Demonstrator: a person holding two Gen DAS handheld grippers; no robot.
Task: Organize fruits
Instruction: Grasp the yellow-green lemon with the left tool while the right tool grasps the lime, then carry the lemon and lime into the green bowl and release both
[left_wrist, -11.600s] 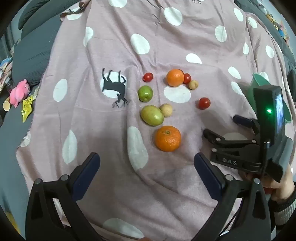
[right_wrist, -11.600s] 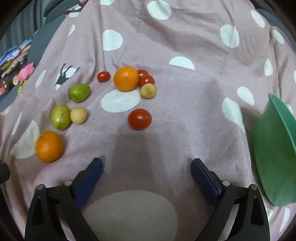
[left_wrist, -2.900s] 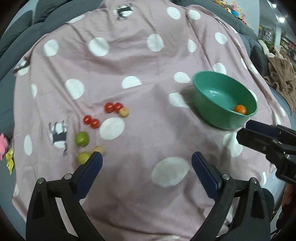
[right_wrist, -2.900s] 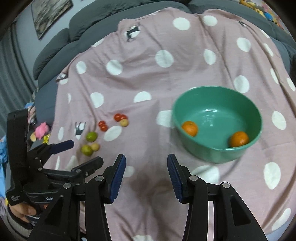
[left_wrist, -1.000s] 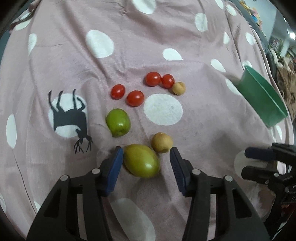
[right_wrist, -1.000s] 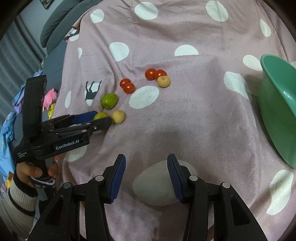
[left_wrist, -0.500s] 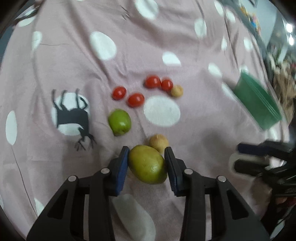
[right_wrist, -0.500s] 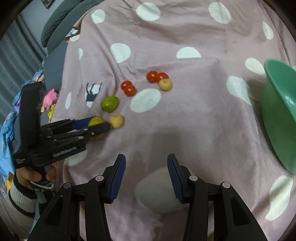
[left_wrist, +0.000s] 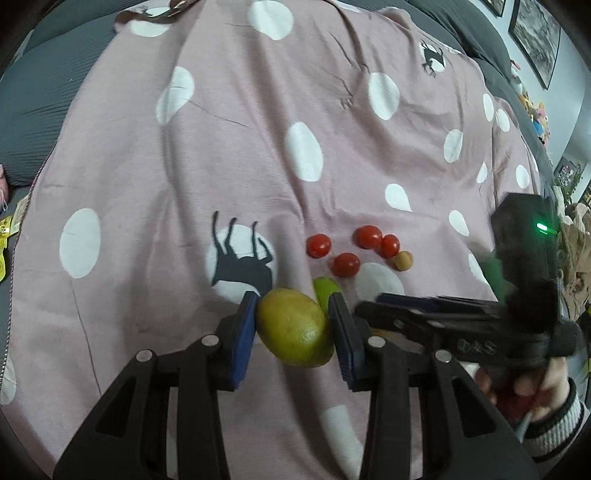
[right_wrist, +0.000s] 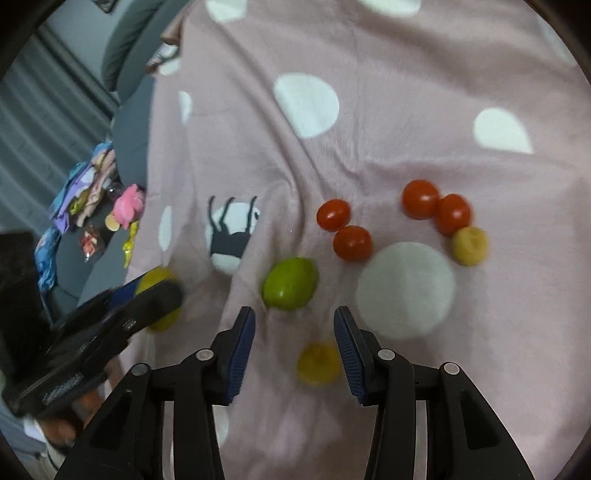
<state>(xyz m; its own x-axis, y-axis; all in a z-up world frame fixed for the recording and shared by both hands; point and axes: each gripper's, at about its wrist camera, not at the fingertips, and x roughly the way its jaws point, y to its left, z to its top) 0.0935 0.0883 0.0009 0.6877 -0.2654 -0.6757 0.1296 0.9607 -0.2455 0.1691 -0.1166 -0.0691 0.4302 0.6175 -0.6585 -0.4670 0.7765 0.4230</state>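
My left gripper (left_wrist: 293, 328) is shut on a large yellow-green fruit (left_wrist: 293, 332) and holds it above the pink dotted cloth (left_wrist: 258, 147); it also shows in the right wrist view (right_wrist: 157, 280). My right gripper (right_wrist: 293, 343) is open and hovers just short of a bright green fruit (right_wrist: 291, 283), with a small yellow fruit (right_wrist: 319, 363) between its fingers. Several red tomatoes (right_wrist: 352, 243) and a tan fruit (right_wrist: 470, 240) lie further back. The green bowl (left_wrist: 493, 275) is mostly hidden behind the right gripper's body.
Toys and wrappers (right_wrist: 92, 206) lie on the grey sofa at the left, off the cloth's edge. A black deer print (left_wrist: 240, 264) marks the cloth left of the fruits.
My left gripper has lifted the yellow-green fruit off the cloth. My right gripper has moved in low toward the bright green fruit and the small yellow fruit.
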